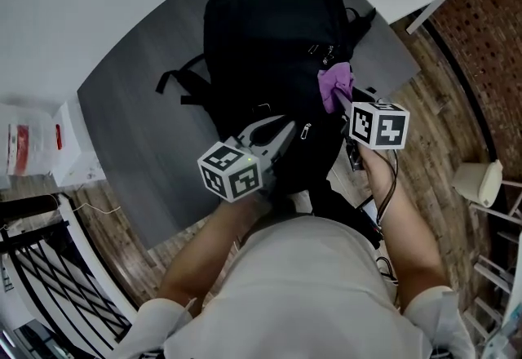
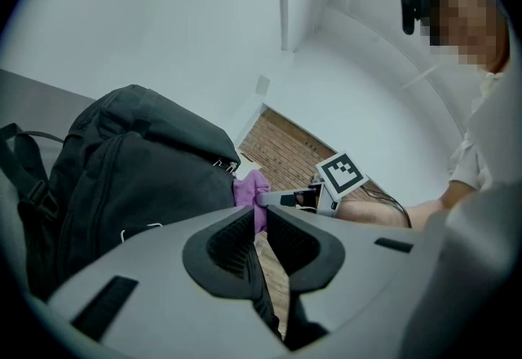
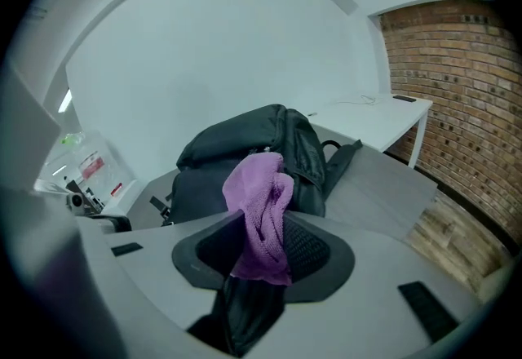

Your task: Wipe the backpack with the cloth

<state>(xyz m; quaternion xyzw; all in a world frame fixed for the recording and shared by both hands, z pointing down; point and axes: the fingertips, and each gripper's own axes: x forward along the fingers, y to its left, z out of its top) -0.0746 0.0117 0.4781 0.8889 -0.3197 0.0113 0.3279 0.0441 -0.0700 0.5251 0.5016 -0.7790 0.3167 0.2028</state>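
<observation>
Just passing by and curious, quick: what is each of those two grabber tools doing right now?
Left gripper: closed, nothing between its jaws.
Right gripper: closed on the purple fuzzy cloth.

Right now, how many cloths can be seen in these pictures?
1. The purple cloth is pinched in the right gripper's jaws, in front of the black backpack. Another could lie hidden behind the backpack.

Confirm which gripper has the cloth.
The right gripper: its jaws are clamped on the purple cloth. The left gripper has its jaws nearly together, with no cloth between them.
</observation>
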